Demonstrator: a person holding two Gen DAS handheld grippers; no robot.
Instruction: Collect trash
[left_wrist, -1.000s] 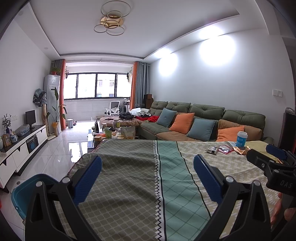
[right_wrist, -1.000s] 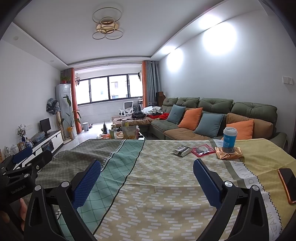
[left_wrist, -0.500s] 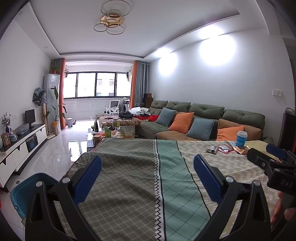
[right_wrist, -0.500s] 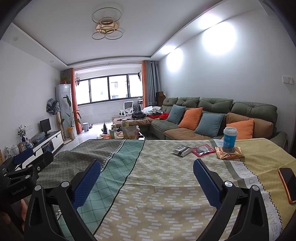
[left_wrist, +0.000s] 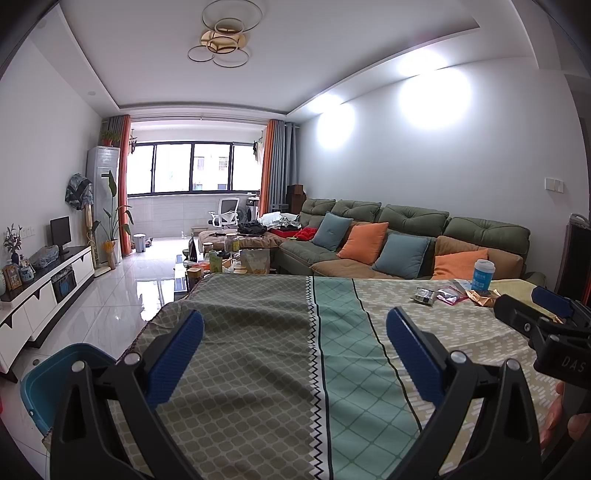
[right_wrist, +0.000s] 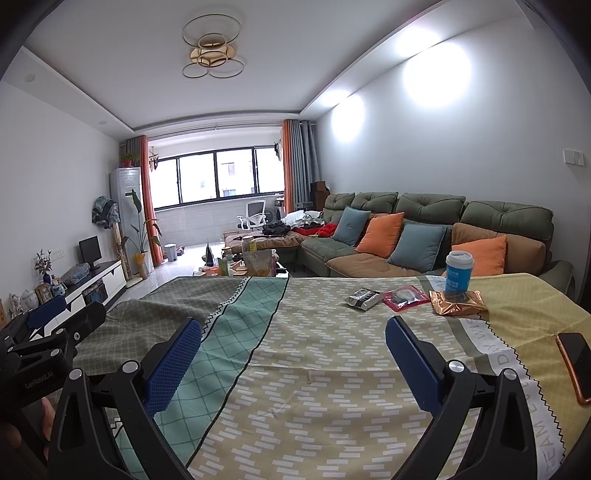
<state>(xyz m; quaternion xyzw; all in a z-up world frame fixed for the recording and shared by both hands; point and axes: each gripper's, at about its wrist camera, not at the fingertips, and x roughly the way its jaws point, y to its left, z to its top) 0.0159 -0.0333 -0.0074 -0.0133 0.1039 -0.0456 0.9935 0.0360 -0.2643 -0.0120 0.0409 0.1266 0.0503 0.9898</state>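
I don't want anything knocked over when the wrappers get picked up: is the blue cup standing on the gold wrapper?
Yes, the blue cup stands upright on the gold wrapper, covering its back part.

3 wrappers (right_wrist: 400, 297), 1 cup (right_wrist: 458, 275), 1 phone (right_wrist: 576, 363).
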